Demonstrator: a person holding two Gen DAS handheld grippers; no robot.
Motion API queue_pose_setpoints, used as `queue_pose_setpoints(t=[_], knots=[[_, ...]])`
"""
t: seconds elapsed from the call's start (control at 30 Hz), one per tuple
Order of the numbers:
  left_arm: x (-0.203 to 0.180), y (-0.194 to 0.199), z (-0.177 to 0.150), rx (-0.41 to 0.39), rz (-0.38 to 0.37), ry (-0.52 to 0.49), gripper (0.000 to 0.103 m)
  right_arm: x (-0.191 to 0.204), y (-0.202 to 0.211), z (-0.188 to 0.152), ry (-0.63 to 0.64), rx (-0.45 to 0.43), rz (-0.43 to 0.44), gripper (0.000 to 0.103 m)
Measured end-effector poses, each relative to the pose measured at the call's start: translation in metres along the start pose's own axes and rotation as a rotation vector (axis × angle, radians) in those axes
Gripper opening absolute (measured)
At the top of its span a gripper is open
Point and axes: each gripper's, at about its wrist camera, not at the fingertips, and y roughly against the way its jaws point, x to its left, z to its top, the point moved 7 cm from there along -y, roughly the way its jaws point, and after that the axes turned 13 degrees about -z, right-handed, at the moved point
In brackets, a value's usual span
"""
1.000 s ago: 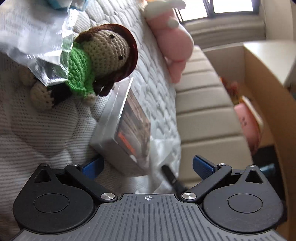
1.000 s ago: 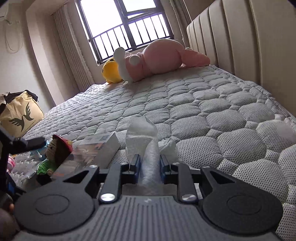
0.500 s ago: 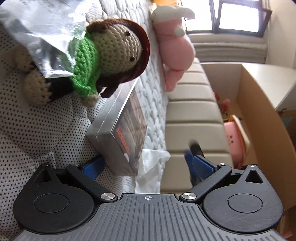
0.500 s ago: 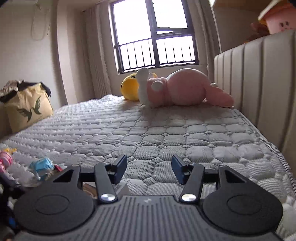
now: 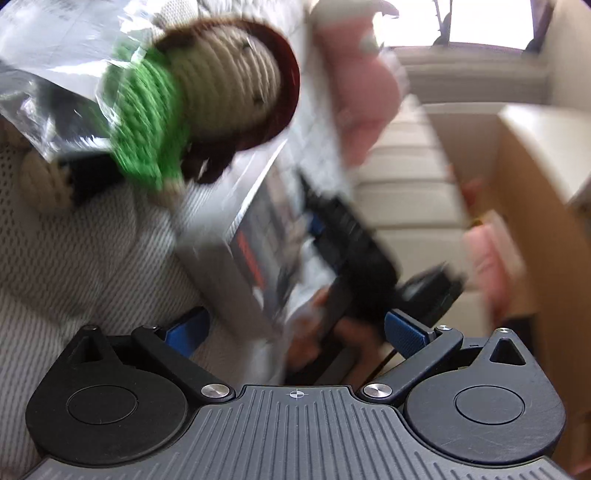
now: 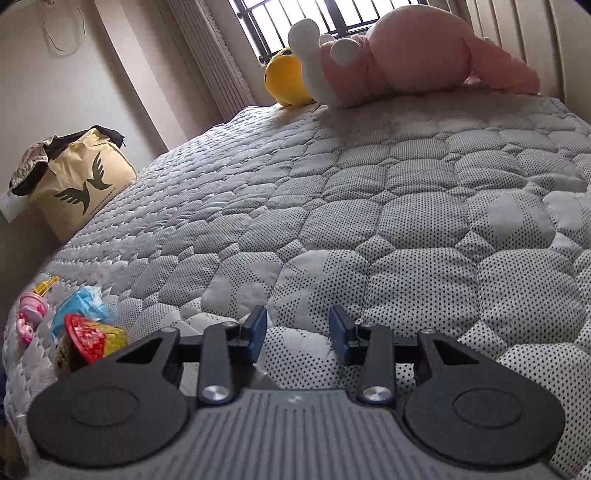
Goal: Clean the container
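1. Left claw gaped wide, gripping nothing; boxed container lay just ahead between its fingers, leaning on the bed, likely lined up for a grab
2. Right claw half open, empty, over bare quilt
3. Crochet doll lay beyond the box, touching it

My view covers a grey quilted mattress. Barred window at 12 o'clock, daylight entering. Padded beige headboard at 2 o'clock; pleated curtain at 11 o'clock.
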Motion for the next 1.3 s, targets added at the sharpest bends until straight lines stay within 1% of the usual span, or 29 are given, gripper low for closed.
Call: queue_pose_setpoints(t=[0.03, 0.13, 0.17, 0.23, 0.27, 0.4, 0.47, 0.57, 0.63, 0.67, 0.7, 0.73, 0.77, 0.8, 0.83, 0.9, 0.93, 0.97, 1.03, 1.07, 1.1, 1.13, 1.23, 1.3], knots=[[0.002, -0.002, 0.004, -0.022, 0.027, 0.039, 0.103, 0.001, 0.001, -0.001, 0.006, -0.005, 0.005, 0.042], [0.006, -0.012, 0.021, -0.090, 0.088, 0.206, 0.103, 0.004, 0.004, -0.006, 0.030, -0.018, 0.028, 0.042], [0.005, -0.016, 0.023, -0.088, 0.097, 0.210, 0.103, 0.004, 0.003, -0.006, 0.030, -0.020, 0.031, 0.042], [-0.001, -0.023, 0.025, -0.063, 0.099, 0.162, 0.103, 0.004, 0.003, -0.006, 0.028, -0.024, 0.041, 0.042], [-0.003, -0.025, 0.026, -0.056, 0.088, 0.134, 0.103, 0.004, 0.005, -0.006, 0.019, -0.021, 0.053, 0.042], [-0.011, -0.020, 0.020, -0.052, -0.034, 0.008, 0.103, 0.010, 0.019, -0.008, 0.033, -0.021, 0.086, 0.042], [-0.015, -0.017, 0.016, -0.030, -0.066, -0.072, 0.102, 0.016, 0.031, -0.011, 0.055, -0.026, 0.097, 0.042], [-0.026, -0.014, 0.010, -0.034, -0.058, -0.254, 0.099, 0.023, 0.050, -0.020, 0.077, -0.022, 0.108, 0.039], [-0.041, -0.006, 0.008, -0.075, -0.001, -0.443, 0.096, 0.022, 0.063, -0.027, 0.076, -0.021, 0.114, 0.039], [-0.048, -0.002, 0.007, -0.093, 0.029, -0.534, 0.091, 0.021, 0.069, -0.030, 0.074, -0.021, 0.113, 0.039], [-0.051, 0.002, 0.006, -0.101, 0.055, -0.605, 0.089, 0.019, 0.074, -0.033, 0.070, -0.022, 0.107, 0.038], [-0.051, 0.004, 0.005, -0.102, 0.075, -0.647, 0.080, 0.018, 0.079, -0.036, 0.066, -0.024, 0.102, 0.039], [-0.049, 0.007, 0.005, -0.108, 0.105, -0.677, 0.064, 0.016, 0.085, -0.038, 0.058, -0.028, 0.095, 0.039], [-0.045, 0.010, 0.006, -0.118, 0.121, -0.687, 0.063, 0.012, 0.092, -0.040, 0.045, -0.038, 0.081, 0.039], [-0.040, 0.016, 0.005, -0.126, 0.117, -0.679, 0.062, 0.009, 0.100, -0.041, 0.034, -0.053, 0.064, 0.039], [-0.033, 0.021, 0.007, -0.131, 0.101, -0.656, 0.060, 0.001, 0.122, -0.042, 0.021, -0.119, 0.016, 0.040], [-0.032, 0.021, 0.008, -0.132, 0.090, -0.646, 0.059, -0.004, 0.134, -0.043, 0.016, -0.156, -0.010, 0.048], [-0.029, 0.020, 0.010, -0.133, 0.076, -0.629, 0.058, -0.008, 0.144, -0.044, 0.018, -0.192, -0.048, 0.051], [-0.022, 0.021, 0.015, -0.129, 0.047, -0.587, 0.056, -0.019, 0.162, -0.049, 0.046, -0.259, -0.164, 0.059], [-0.020, 0.021, 0.017, -0.126, 0.038, -0.579, 0.056, -0.023, 0.166, -0.053, 0.066, -0.273, -0.223, 0.062], [-0.022, 0.020, 0.015, -0.123, 0.043, -0.611, 0.056, -0.028, 0.167, -0.057, 0.073, -0.267, -0.259, 0.070], [-0.024, 0.019, 0.011, -0.120, 0.051, -0.665, 0.055, -0.032, 0.167, -0.063, 0.064, -0.251, -0.272, 0.077], [-0.032, 0.019, -0.004, -0.106, 0.078, -0.837, 0.054, -0.038, 0.158, -0.081, 0.019, -0.184, -0.216, 0.078], [-0.037, 0.016, -0.014, -0.097, 0.098, -0.933, 0.054, -0.038, 0.148, -0.091, -0.008, -0.143, -0.185, 0.078]])
